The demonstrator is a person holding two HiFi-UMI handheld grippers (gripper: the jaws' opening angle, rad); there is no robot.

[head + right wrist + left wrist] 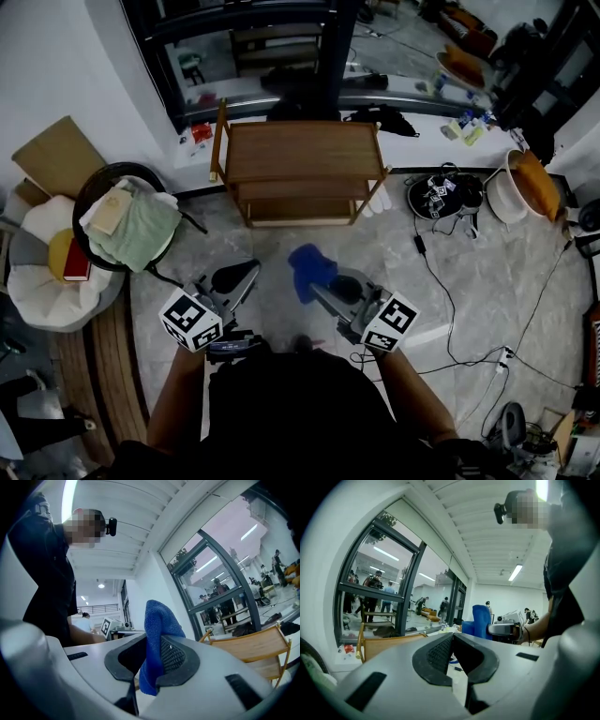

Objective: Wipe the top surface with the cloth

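Overhead, the head view showed the person standing on a grey marbled floor (487, 281), with a gripper in each hand. A three-tier wooden shelf unit (302, 150) stood ahead against the window wall, and its top surface was bare. The right gripper (328, 286) held a blue cloth (311, 265) out in front of the person, short of the shelf unit and not touching it. The left gripper (239, 276) was level with it on the other side, a little apart from the cloth. To the left sat a round black basket (91, 187) with a pale green towel (141, 230) heaped in it. A black cable (441, 281) trailed over the floor to the right.

In the left gripper view, the left gripper (452, 634) had its two black pads pressed together at the tips, with nothing caught between them. Beyond the jaws, the blue cloth (480, 619) stood upright from the right gripper (502, 629). The wooden shelf unit (391, 642) lay lower left, under the window.

In the right gripper view, the right gripper (155, 641) was clamped on the blue cloth (158, 616). A fold rose above the pads and a tail of the cloth hung just below them. The wooden shelf unit (253, 648) stood off to the right, clear of the cloth. A marker cube (108, 626) showed past the jaws on the left.
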